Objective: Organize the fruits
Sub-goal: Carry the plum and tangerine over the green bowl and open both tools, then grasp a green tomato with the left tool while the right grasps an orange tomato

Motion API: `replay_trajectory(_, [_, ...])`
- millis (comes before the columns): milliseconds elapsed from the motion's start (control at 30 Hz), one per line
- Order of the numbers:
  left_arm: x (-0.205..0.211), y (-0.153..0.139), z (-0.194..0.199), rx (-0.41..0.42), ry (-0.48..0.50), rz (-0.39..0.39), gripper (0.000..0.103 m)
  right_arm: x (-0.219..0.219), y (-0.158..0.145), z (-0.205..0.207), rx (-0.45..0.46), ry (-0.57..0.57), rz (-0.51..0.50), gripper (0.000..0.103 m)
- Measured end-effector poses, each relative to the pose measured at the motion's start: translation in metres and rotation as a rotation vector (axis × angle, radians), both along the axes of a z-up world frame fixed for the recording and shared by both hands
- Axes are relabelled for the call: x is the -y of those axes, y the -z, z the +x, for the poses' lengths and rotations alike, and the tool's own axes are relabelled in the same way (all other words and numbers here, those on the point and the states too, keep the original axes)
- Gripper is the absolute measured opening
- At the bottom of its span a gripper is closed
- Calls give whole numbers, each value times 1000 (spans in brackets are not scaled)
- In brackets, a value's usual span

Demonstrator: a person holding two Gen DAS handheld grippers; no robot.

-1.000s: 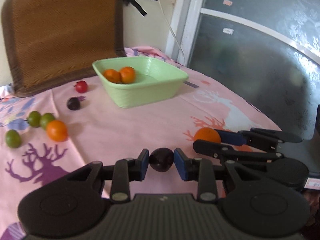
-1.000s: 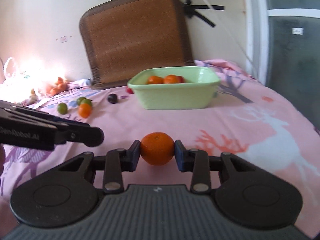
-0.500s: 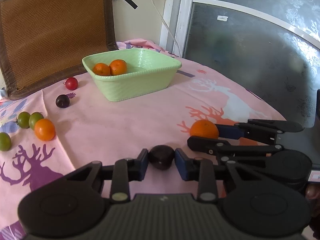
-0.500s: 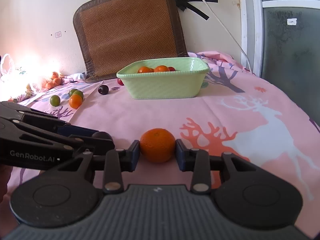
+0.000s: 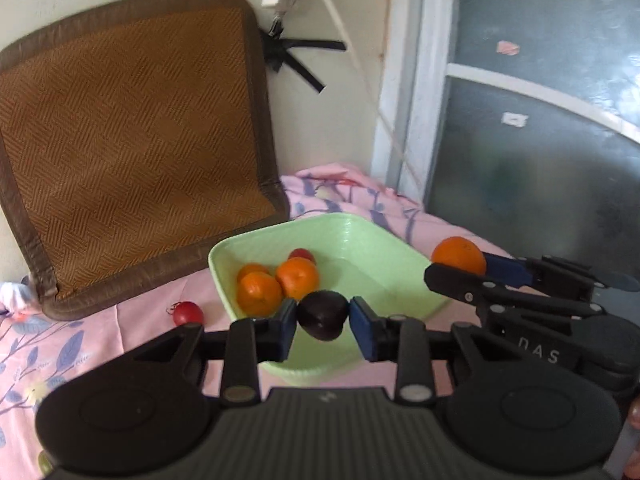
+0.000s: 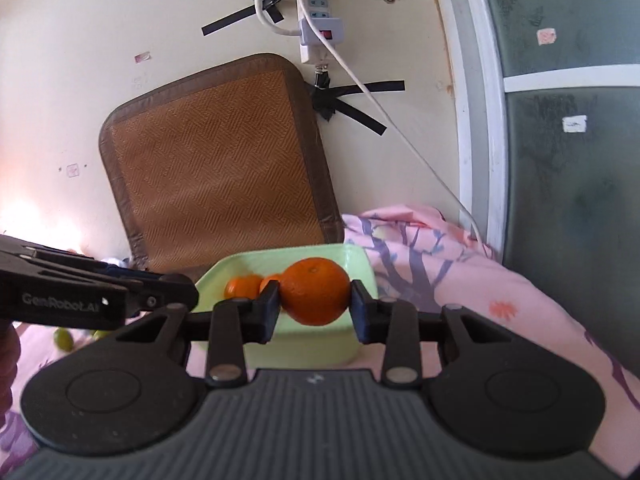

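The left gripper (image 5: pixel 323 322) is raised and level, its 2 blue-padded fingers (image 5: pixel 285 326) clamped on a dark plum (image 5: pixel 322 314). The right gripper (image 6: pixel 315 303) is raised too, its 2 fingers (image 6: pixel 269 310) pressed against the sides of an orange (image 6: pixel 315 291). In the left wrist view the right gripper reaches in from the right edge; in the right wrist view the left gripper enters from the left edge.
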State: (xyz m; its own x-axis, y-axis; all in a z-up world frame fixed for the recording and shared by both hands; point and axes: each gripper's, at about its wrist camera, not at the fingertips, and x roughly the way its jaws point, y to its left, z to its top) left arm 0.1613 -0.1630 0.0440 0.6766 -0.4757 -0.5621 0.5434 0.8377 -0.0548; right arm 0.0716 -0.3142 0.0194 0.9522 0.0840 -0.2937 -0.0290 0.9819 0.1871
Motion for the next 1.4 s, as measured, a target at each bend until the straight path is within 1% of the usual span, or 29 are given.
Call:
replay_trajectory(100, [4, 10, 14, -29, -19, 1, 30, -1, 7, 19, -30, 1, -24, 39])
replay_trajectory(233, [8, 19, 18, -41, -19, 6, 30, -5, 17, 32, -69, -9, -32, 40])
replay_trajectory(400, [9, 26, 20, -55, -17, 18, 31, -11, 20, 34, -67, -1, -67, 41])
replay_trajectory(533, [5, 22, 16, -36, -39, 15, 44, -11, 21, 34, -54, 8, -69, 42])
replay_trajectory(633, [-6, 9, 5, -15, -48, -12, 44, -10, 19, 29, -44, 20, -61, 44])
replay_trajectory(700, [-20, -4, -9, 14, -64, -46, 44, -11, 15, 20, -25, 15, -43, 44])
replay_trajectory(767, [-47, -14, -22, 39, -101, -81, 44, -17, 11, 7, 0, 9, -38, 44])
replay_trajectory(833, [-83, -19, -34, 49, -164, -108, 44, -25, 9, -7, 9, -11, -27, 44])
replay_trajectory(900, [-120, -19, -43, 44, -242, -122, 44, -34, 9, -18, -2, -55, -12, 44])
replay_trajectory(1000, [-177, -10, -56, 19, -383, -97, 44, -52, 12, -29, -42, -130, 9, 44])
replay_trajectory(1100, [-218, 4, -65, -25, -476, -66, 44, -74, 16, -31, -96, -220, 36, 44])
replay_trajectory(1167, [-234, 13, -67, -55, -494, -66, 44, -90, 17, -28, -123, -268, 41, 44])
replay_trajectory(1233, [-238, 18, -67, -68, -482, -68, 44, -106, 18, -24, -144, -309, 47, 44])
replay_trajectory(1333, [-230, 21, -61, -69, -422, -77, 44, -127, 18, -15, -167, -350, 34, 44])
replay_trajectory(1367, [-224, 22, -57, -66, -397, -73, 45, -134, 18, -11, -172, -358, 21, 44])
replay_trajectory(1400, [-217, 24, -52, -64, -375, -65, 48, -141, 18, -8, -177, -361, 5, 44])
